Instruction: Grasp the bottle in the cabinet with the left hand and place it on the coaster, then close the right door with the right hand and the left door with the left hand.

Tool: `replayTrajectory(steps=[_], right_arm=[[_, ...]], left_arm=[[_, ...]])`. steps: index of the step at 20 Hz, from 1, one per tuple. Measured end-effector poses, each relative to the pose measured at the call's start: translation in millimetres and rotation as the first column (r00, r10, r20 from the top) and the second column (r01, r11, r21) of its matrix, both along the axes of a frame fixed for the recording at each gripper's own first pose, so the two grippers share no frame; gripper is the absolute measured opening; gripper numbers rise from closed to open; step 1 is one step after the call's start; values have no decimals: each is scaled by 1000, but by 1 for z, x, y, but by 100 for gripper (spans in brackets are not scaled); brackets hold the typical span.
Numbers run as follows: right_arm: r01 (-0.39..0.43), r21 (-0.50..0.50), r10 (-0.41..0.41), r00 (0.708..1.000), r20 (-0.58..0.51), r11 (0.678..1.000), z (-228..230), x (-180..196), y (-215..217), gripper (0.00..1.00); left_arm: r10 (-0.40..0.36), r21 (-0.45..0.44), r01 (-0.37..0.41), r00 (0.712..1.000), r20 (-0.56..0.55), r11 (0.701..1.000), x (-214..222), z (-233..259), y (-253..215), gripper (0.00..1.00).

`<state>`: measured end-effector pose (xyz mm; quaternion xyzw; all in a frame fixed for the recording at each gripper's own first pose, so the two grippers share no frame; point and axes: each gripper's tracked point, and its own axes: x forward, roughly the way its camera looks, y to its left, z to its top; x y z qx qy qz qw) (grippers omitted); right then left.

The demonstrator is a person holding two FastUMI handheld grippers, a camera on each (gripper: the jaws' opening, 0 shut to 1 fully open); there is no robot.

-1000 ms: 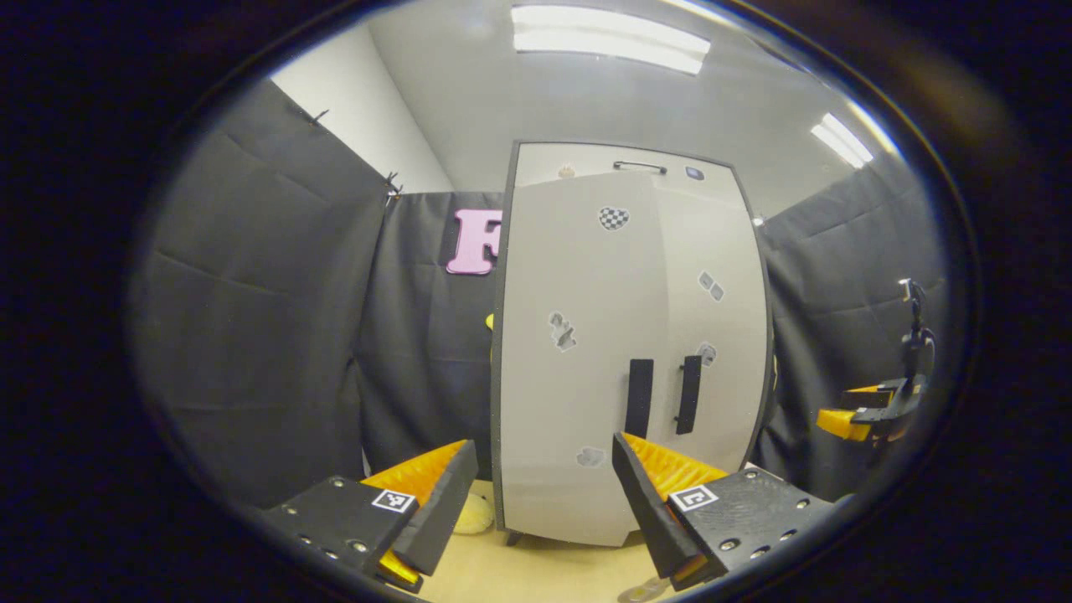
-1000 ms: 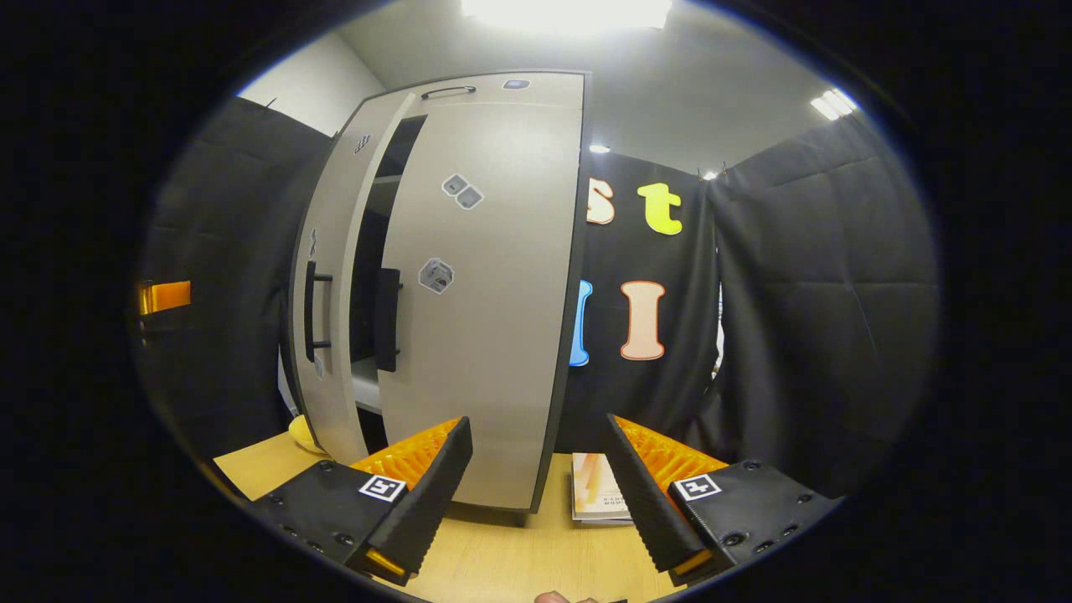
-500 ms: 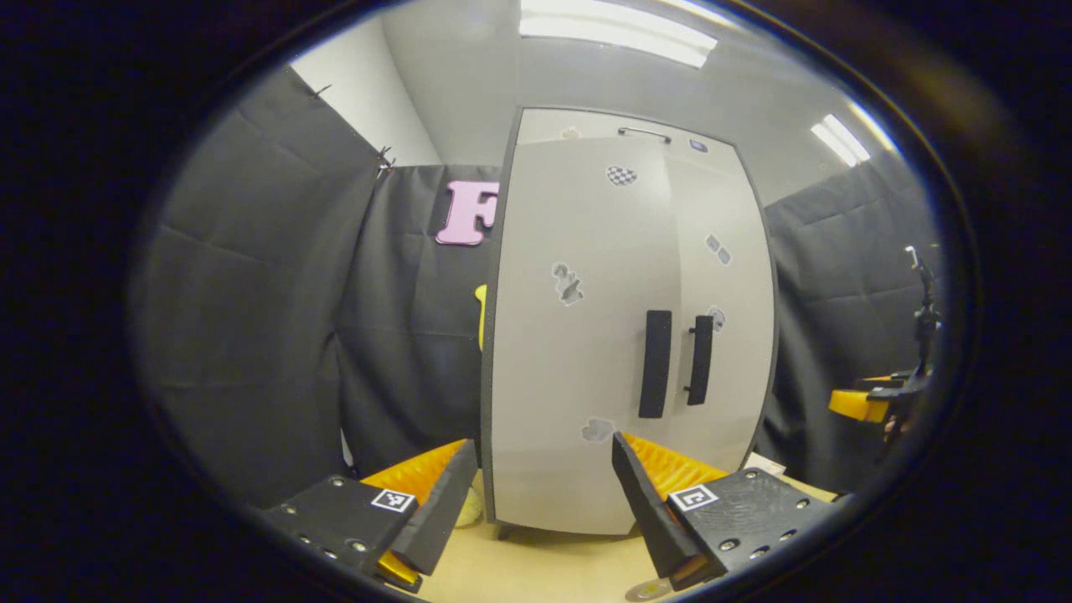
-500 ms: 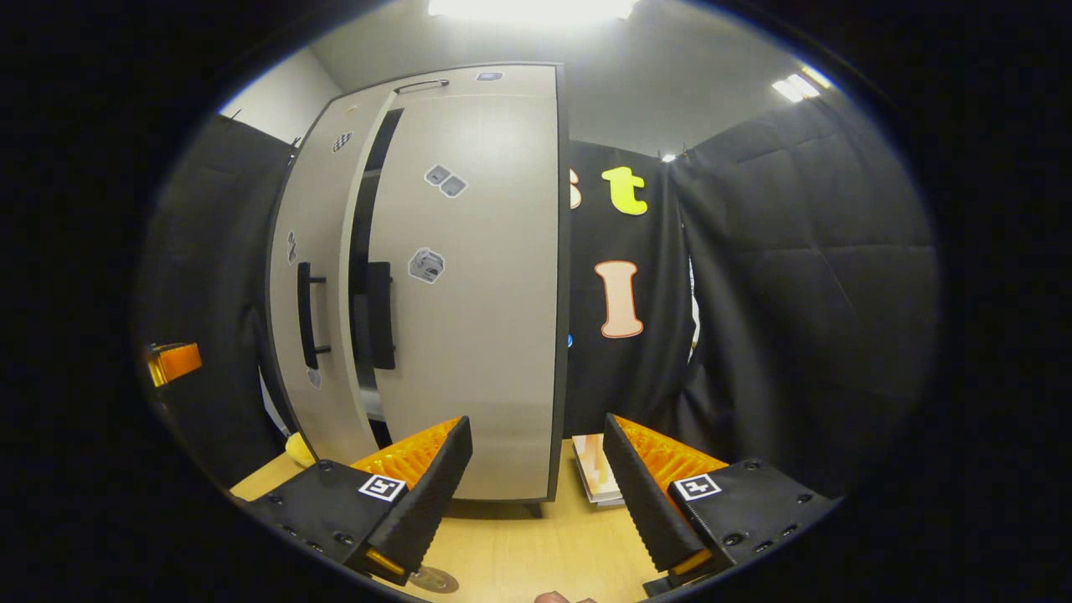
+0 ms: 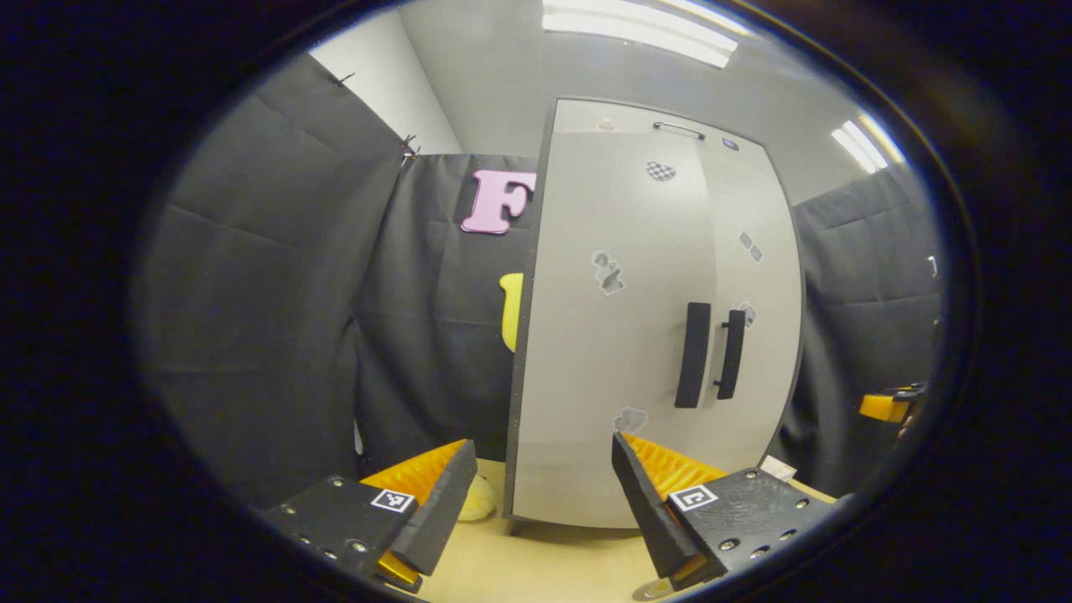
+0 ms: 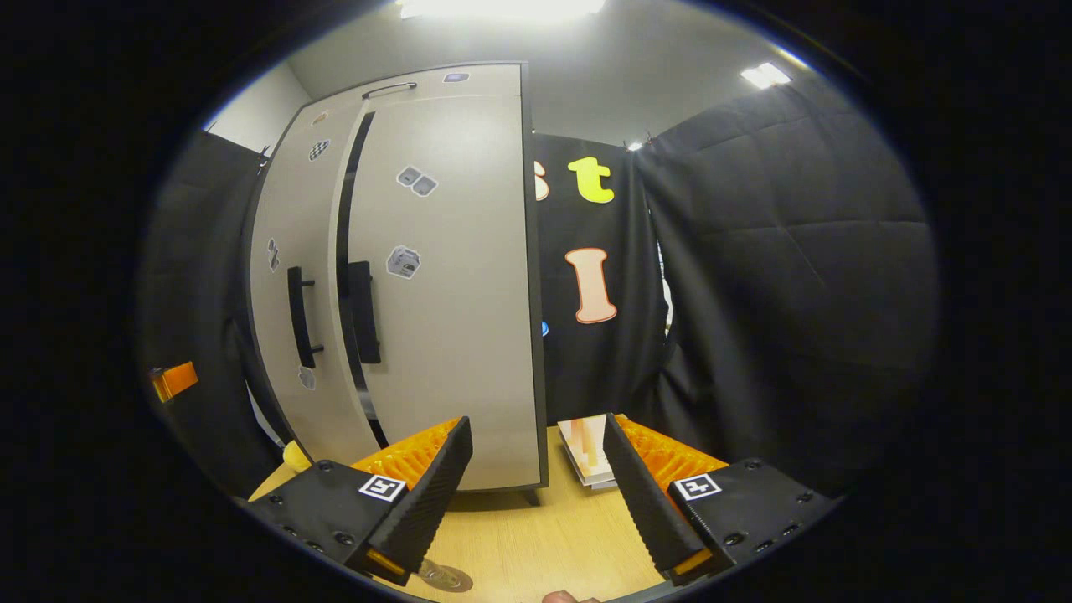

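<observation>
We see one cabinet (image 5: 653, 335) standing on the wooden bench (image 6: 536, 544), with two doors and two dark vertical handles.

In the left gripper view the left door (image 5: 611, 352) and the right door (image 5: 754, 335) appear nearly flush. In the right gripper view a narrow dark gap remains between the two doors, running their full height, so the left door (image 6: 289, 301) is not fully seated against the right door (image 6: 452, 301). The two handles (image 6: 299, 316) (image 6: 363, 311) sit on either side of that gap.

The left claw (image 5: 540, 502) hangs wide, holding nothing, its fingers apart in front of the lower left door without touching it. The right claw (image 6: 536, 494) is also wide and empty, off the cabinet's right front corner.

Bare bench lies between each claw and the cabinet base. Right of the cabinet, one booklet (image 6: 586, 448) lies on the bench near the black cloth wall. One small yellow object (image 5: 479, 504) rests at the cabinet's left foot.

We cannot locate the bottle itself; at the lower edge of the right gripper view one round clear base (image 6: 444, 576) stands on the bench.
</observation>
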<state>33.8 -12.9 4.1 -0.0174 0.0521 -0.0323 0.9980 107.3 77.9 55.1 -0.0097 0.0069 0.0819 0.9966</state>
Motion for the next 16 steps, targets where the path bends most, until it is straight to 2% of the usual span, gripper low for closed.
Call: replayTrajectory(steps=[1, 3, 6, 7, 8, 10, 11, 12, 15, 16], right_arm=[[-1, -13, 1, 1000, 0, 1000, 0, 1, -1, 100], [0, -34, 0, 1000, 1, 999, 2, 3, -4, 100], [2, -15, -2, 1000, 8, 1000, 5, 7, -2, 100], [-1, -6, 1, 1000, 6, 1000, 5, 11, 0, 96], [-3, -1, 3, 1000, 4, 1000, 9, 16, 3, 100], [-9, 6, 9, 1000, 19, 1000, 21, 28, 6, 100], [-16, 8, 15, 999, 32, 1000, 29, 33, 9, 97], [-20, 6, 20, 999, 44, 1000, 35, 37, 9, 100], [-24, 6, 24, 998, 54, 1000, 43, 42, 9, 100], [-24, 6, 24, 998, 52, 1000, 42, 43, 8, 96]], left_arm=[[15, -4, -15, 1000, -6, 1000, 1, -1, 4, 97], [29, -1, -29, 1000, 8, 1000, 1, 3, 7, 94], [42, 30, -42, 999, 22, 999, 3, 4, 15, 94], [38, 35, -39, 999, 24, 999, 4, 4, 16, 94], [35, 38, -35, 999, 24, 999, 4, 4, 15, 94], [40, 45, -40, 999, 16, 998, 4, 3, 16, 94], [44, 48, -44, 999, 8, 998, 4, 1, 17, 94], [52, 50, -52, 999, 1, 997, 3, 0, 18, 94], [57, 23, -57, 998, -9, 998, 5, -1, 18, 94], [52, 14, -52, 999, -8, 999, 6, 0, 16, 94]])
